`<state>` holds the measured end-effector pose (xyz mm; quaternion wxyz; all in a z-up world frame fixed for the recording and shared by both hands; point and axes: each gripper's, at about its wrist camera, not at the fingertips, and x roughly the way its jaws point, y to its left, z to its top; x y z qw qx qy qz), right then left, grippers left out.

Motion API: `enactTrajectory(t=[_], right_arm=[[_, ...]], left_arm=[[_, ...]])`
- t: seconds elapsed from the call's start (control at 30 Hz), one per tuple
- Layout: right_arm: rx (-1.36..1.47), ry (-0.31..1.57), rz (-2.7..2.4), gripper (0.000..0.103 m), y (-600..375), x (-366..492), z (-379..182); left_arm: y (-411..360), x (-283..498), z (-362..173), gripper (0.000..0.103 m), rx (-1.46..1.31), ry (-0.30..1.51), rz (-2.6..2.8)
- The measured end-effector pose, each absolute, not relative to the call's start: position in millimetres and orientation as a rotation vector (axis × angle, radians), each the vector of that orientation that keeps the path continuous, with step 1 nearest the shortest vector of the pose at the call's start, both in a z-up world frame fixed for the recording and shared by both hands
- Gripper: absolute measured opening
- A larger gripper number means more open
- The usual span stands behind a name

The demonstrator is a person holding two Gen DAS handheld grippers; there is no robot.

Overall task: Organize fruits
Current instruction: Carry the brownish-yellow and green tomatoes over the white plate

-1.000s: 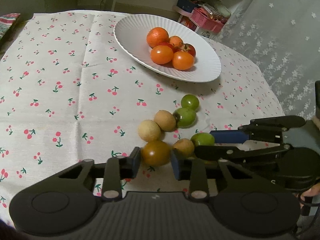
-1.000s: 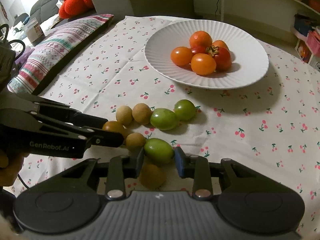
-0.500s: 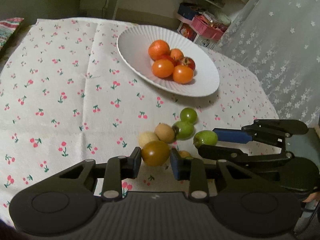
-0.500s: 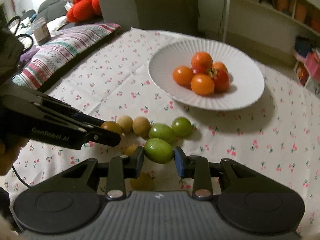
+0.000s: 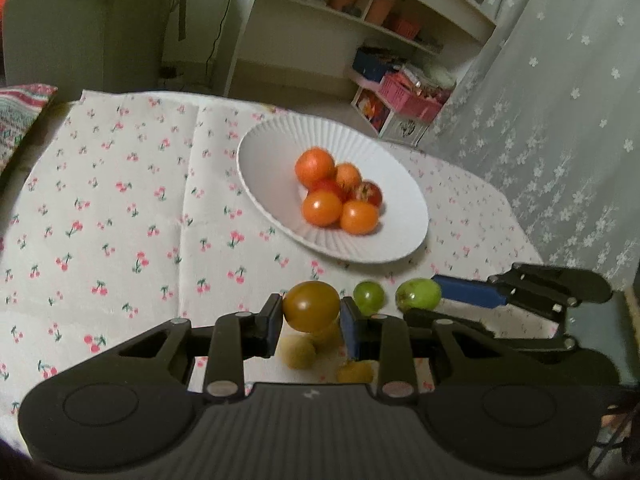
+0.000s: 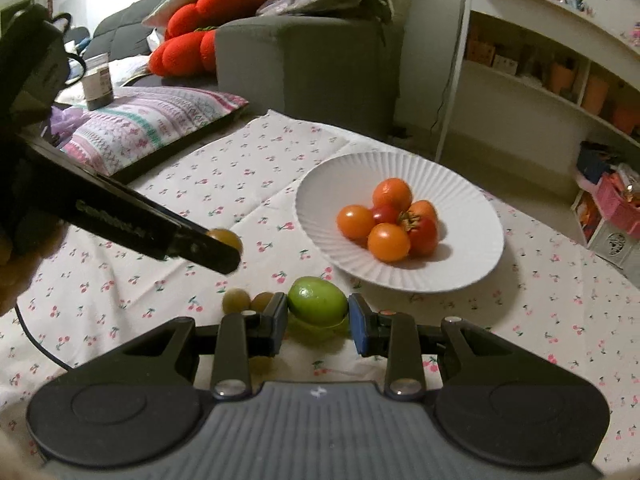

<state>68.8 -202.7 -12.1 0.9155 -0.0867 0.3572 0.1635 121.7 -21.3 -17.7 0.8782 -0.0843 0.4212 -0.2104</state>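
My left gripper (image 5: 311, 316) is shut on a brownish-olive tomato (image 5: 311, 306), held above the cherry-print tablecloth (image 5: 120, 220). My right gripper (image 6: 318, 316) is shut on a green tomato (image 6: 318, 300), also lifted off the cloth. A white ribbed plate (image 5: 280, 152) (image 6: 472, 196) beyond both holds several orange and red tomatoes (image 5: 322, 208) (image 6: 388, 242). Under the grippers lie small tan fruits (image 5: 298, 352) (image 6: 236, 300) and another green tomato (image 5: 369, 296). The right gripper with its green tomato (image 5: 418, 294) shows at the right of the left wrist view.
A patterned cushion (image 6: 152, 128) and a jar (image 6: 97, 82) lie past the table's left edge, with a grey sofa (image 6: 304, 60) behind. Shelves (image 5: 360, 12) and a pink basket (image 5: 408, 94) stand beyond the far side. A lace curtain (image 5: 560, 120) hangs at right.
Both grippers have risen from the cloth, each carrying its tomato; the loose fruits now lie lower in both views and the plate sits nearer the middle.
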Motion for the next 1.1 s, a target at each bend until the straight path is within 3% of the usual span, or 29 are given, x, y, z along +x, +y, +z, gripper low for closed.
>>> enactTrajectory(t=[0.5,1.1], right_arm=[[-0.128,0.708,0.221,0.030,-220.7,90.1,-6.0],[-0.107,0.741,0.184,0.030,-219.8,116.5,-26.2]], left_arm=[[-37.5,170.1,-3.5,0.018,-0.177,0.775,-0.400],[-38.5,202.2,-31.3,0.021,-0.207,0.754,-0.382]])
